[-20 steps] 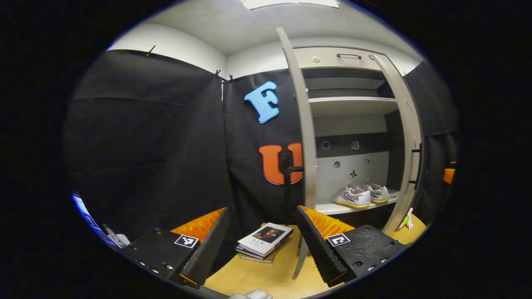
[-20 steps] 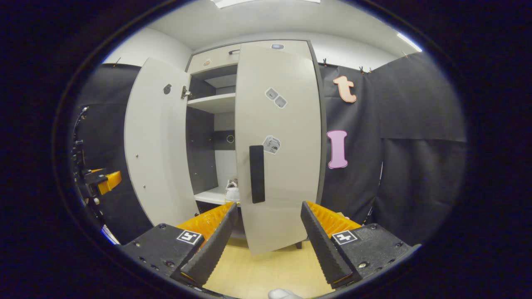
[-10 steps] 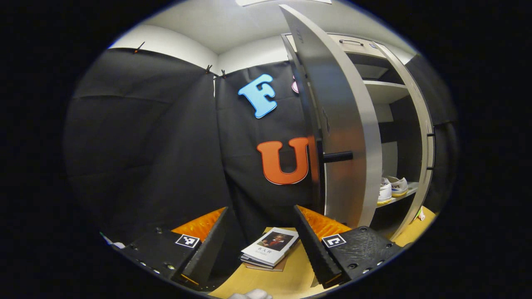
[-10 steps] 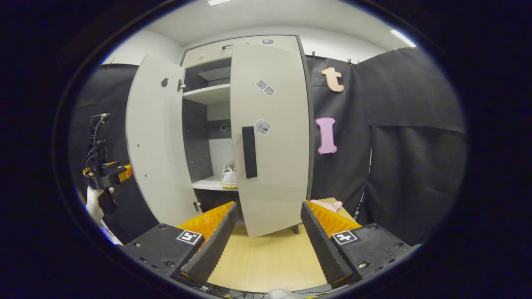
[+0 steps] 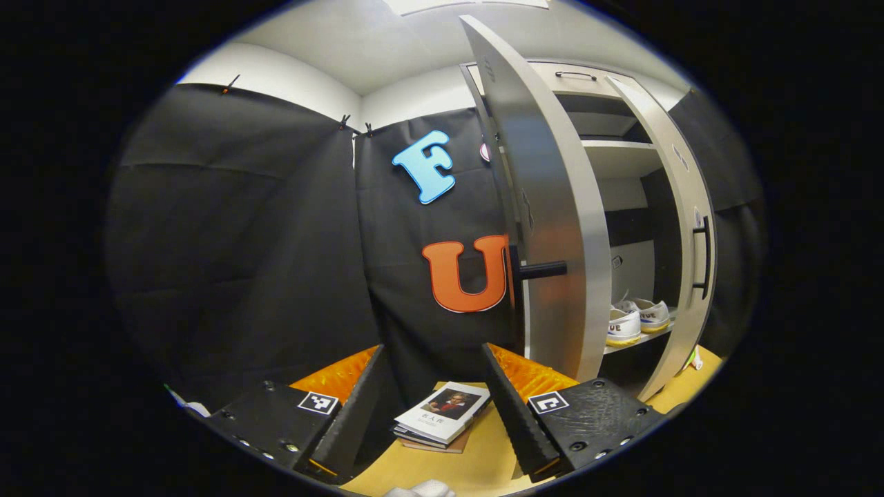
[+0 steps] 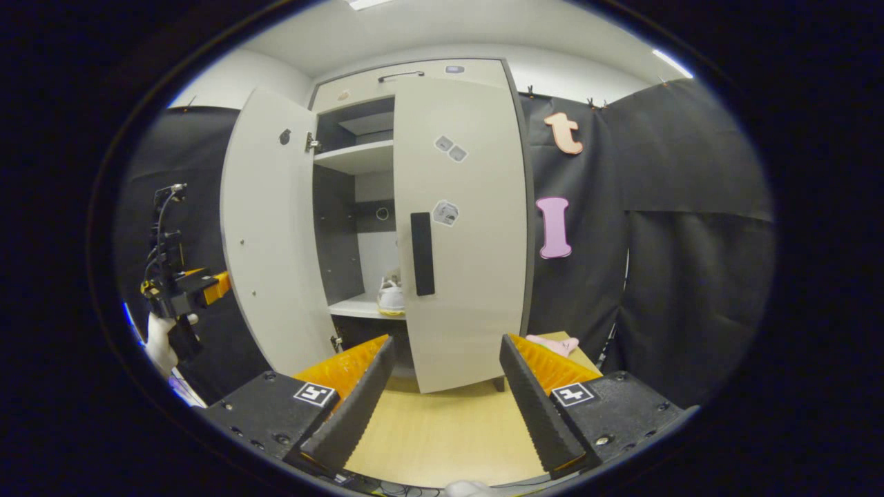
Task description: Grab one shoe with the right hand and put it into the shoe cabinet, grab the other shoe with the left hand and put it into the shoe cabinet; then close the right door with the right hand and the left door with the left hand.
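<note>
Left gripper (image 5: 431,407): fingers spread apart, nothing between them, at 6 o'clock in the left gripper view. It also shows in the right gripper view (image 6: 186,293) at 9 o'clock, held up by a gloved hand (image 6: 160,342), just left of the left door and apart from it.
Right gripper (image 6: 445,400): fingers apart and empty, at 6 o'clock in the right gripper view, pointing at the lower edge of the right door without touching it.
Shoe cabinet (image 6: 359,155): stands on a wooden table (image 6: 442,435), with pale shelves and a dark back band inside.
Shoes: both white shoes sit side by side on the lower shelf, at 3 o'clock in the left gripper view, the nearer shoe (image 5: 623,324) touching the farther shoe (image 5: 651,314). In the right gripper view a heel of one shoe (image 6: 391,298) shows in the gap between the doors.
Left door (image 6: 266,235): swung wide open. In the left gripper view it is seen nearly edge-on (image 5: 552,207), its black handle (image 5: 542,270) sticking out towards 9 o'clock.
Right door (image 6: 463,221): partly closed, covering most of the opening, with a gap left at its handle side; black upright handle (image 6: 422,253) and small stickers on its face.
Books (image 5: 442,417): a small stack on the table between the left gripper's fingers, well below them.
Pink item (image 6: 552,343): lies on the table at 5 o'clock, beside the right door's lower corner.
</note>
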{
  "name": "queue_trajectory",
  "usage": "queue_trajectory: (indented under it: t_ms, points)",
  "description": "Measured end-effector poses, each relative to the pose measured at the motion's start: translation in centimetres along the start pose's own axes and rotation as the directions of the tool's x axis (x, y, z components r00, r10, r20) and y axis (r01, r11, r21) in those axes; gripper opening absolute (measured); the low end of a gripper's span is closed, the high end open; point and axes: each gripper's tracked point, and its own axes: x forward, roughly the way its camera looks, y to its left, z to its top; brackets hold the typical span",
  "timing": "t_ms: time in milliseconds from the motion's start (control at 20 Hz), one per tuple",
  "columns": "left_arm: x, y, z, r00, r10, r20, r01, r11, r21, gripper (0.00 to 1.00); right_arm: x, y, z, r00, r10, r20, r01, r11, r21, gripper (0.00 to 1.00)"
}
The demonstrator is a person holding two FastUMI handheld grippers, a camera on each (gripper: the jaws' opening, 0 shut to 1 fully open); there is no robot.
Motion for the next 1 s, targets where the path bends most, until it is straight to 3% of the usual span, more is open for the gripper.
queue_trajectory:
  t_ms: [200,650,700,850,1000]
  points:
    - [-0.6,-2.1,0.3,0.999,-0.039,0.002,0.039,0.999,0.006,0.85,0.3,0.1,0.3,1.0,0.017,0.008,-0.017,1.0,-0.01,0.99]
    - [-0.5,-15.0,1.0,0.961,-0.275,0.003,0.275,0.96,-0.055,0.85,0.4,-2.0,0.3,1.0,-0.004,-0.001,0.004,1.0,-0.01,0.99]
    - [-0.5,-15.5,1.4,0.96,-0.28,0.011,0.28,0.958,-0.062,0.96,0.2,-2.6,0.5,1.0,-0.014,0.001,0.014,1.0,-0.008,0.99]
    - [-0.5,-16.4,2.7,0.959,-0.28,0.04,0.282,0.958,-0.051,1.0,-0.1,-3.6,0.8,0.999,-0.04,0.008,0.04,0.999,-0.01,0.99]
    - [-0.9,-16.1,2.8,0.964,-0.265,0.033,0.265,0.964,-0.024,0.96,0.0,-3.9,1.4,0.999,-0.037,0.018,0.037,0.999,-0.001,0.98]
